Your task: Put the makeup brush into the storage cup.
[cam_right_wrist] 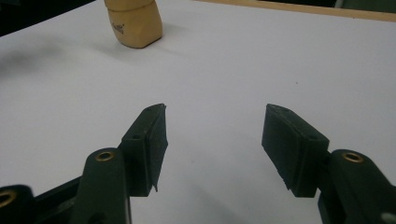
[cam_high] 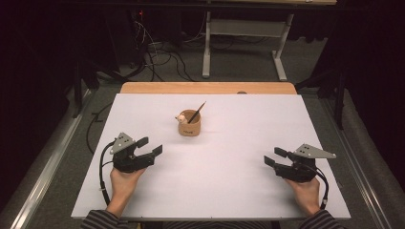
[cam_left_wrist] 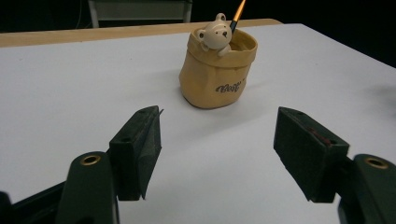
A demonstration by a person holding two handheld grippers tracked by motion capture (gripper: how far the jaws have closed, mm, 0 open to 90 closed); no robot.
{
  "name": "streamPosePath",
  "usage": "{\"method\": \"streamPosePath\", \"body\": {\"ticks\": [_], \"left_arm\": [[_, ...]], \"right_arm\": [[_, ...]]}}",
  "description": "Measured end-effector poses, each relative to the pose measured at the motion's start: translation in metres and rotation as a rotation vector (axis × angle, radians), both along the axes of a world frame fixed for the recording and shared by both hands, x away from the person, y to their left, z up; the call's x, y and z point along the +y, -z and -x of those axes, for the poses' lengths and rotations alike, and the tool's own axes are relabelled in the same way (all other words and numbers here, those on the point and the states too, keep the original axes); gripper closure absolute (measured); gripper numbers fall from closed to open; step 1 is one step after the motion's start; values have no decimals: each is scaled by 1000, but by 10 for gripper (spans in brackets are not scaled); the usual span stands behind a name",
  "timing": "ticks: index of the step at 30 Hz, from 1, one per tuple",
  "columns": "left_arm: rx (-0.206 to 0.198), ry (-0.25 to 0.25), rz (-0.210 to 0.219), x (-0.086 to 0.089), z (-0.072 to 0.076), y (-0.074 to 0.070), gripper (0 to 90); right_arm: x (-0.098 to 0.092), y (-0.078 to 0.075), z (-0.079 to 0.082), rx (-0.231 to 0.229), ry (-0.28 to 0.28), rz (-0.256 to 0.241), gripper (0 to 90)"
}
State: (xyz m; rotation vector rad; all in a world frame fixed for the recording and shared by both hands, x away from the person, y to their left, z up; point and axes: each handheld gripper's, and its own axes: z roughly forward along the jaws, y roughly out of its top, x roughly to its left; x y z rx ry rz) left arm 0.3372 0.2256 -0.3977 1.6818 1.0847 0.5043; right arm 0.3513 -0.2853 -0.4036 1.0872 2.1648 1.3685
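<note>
A tan bag-shaped pen holder (cam_high: 189,124) with a small bear figure (cam_high: 181,117) on its rim stands upright near the middle of the white table top (cam_high: 239,143). A dark pencil (cam_high: 197,112) leans out of it to the right. The left gripper (cam_high: 149,146) rests at the left, open and empty, aimed toward the pen holder (cam_left_wrist: 218,70), where the bear figure (cam_left_wrist: 215,35) and the pencil (cam_left_wrist: 237,13) show. At the right, the right gripper (cam_high: 273,156) is open and empty too, with the pen holder (cam_right_wrist: 134,22) far off at its upper left.
The white sheet lies on a wooden table whose edge (cam_high: 208,88) shows at the back. Behind it stand a white table frame (cam_high: 243,43) and loose cables (cam_high: 157,57) on the grey floor. Striped sleeves (cam_high: 100,220) enter at the bottom.
</note>
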Motion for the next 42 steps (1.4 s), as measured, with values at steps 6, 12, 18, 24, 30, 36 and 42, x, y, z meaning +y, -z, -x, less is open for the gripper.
{"method": "streamPosePath", "body": {"ticks": [6, 12, 18, 24, 30, 36, 42], "left_arm": [[6, -6, -3, 0, -1, 3, 326], [15, -15, -7, 2, -2, 6, 327], [23, -31, -17, 5, -4, 10, 327], [20, -34, -24, 5, -4, 11, 326], [21, -26, -16, 5, -4, 11, 327], [23, -14, -14, 4, -4, 11, 327], [24, -9, -11, 4, -4, 11, 327]], "right_arm": [[-1, 1, 0, 2, 1, -1, 421], [-5, 1, 0, 4, 17, -8, 419], [-5, 2, 0, 7, 14, -4, 419], [-8, 2, 0, 7, 31, -3, 413], [-7, 3, 0, 9, 35, 7, 412], [-8, 3, 0, 16, 47, 7, 412], [-8, 3, 0, 11, 50, 6, 411]]}}
